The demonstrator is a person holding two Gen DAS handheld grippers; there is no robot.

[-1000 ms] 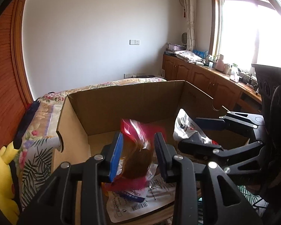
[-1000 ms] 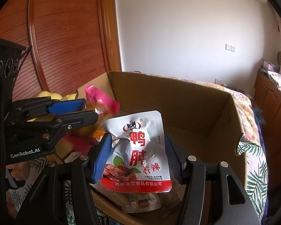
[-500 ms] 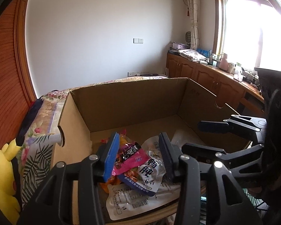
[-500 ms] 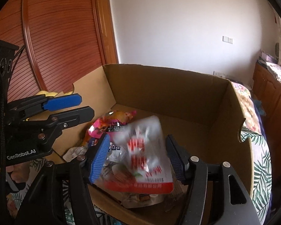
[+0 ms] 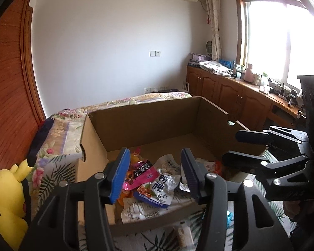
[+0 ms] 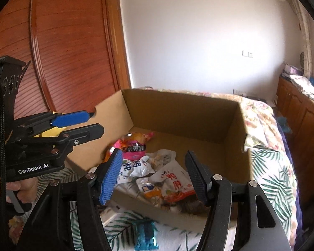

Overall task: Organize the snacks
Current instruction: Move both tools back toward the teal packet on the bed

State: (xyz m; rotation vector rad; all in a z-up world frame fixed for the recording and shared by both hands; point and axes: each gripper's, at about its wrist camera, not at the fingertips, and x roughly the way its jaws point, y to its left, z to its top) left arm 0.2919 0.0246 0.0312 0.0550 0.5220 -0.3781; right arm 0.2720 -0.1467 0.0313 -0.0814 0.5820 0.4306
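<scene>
An open cardboard box (image 5: 140, 123) (image 6: 178, 113) stands on the bed and holds several snack packets at its near end. A pink packet (image 5: 141, 172) (image 6: 136, 148) lies at the left, a white and blue one (image 5: 159, 188) (image 6: 134, 167) beside it, a white and red one (image 6: 173, 186) nearer me. My left gripper (image 5: 155, 174) is open and empty above the box's near edge; it also shows in the right wrist view (image 6: 85, 123). My right gripper (image 6: 155, 175) is open and empty above the packets; it also shows in the left wrist view (image 5: 245, 146).
A blue packet (image 6: 145, 237) and a pale packet (image 5: 183, 236) lie on the leaf-patterned bedspread in front of the box. A yellow plush toy (image 5: 4, 196) sits at the left. A wooden wardrobe (image 6: 52, 52) is left, wooden cabinets (image 5: 230, 96) under the window right.
Both grippers have opened and let go: the pink packet and the white and red packet dropped into the box. Both grippers have pulled back and up.
</scene>
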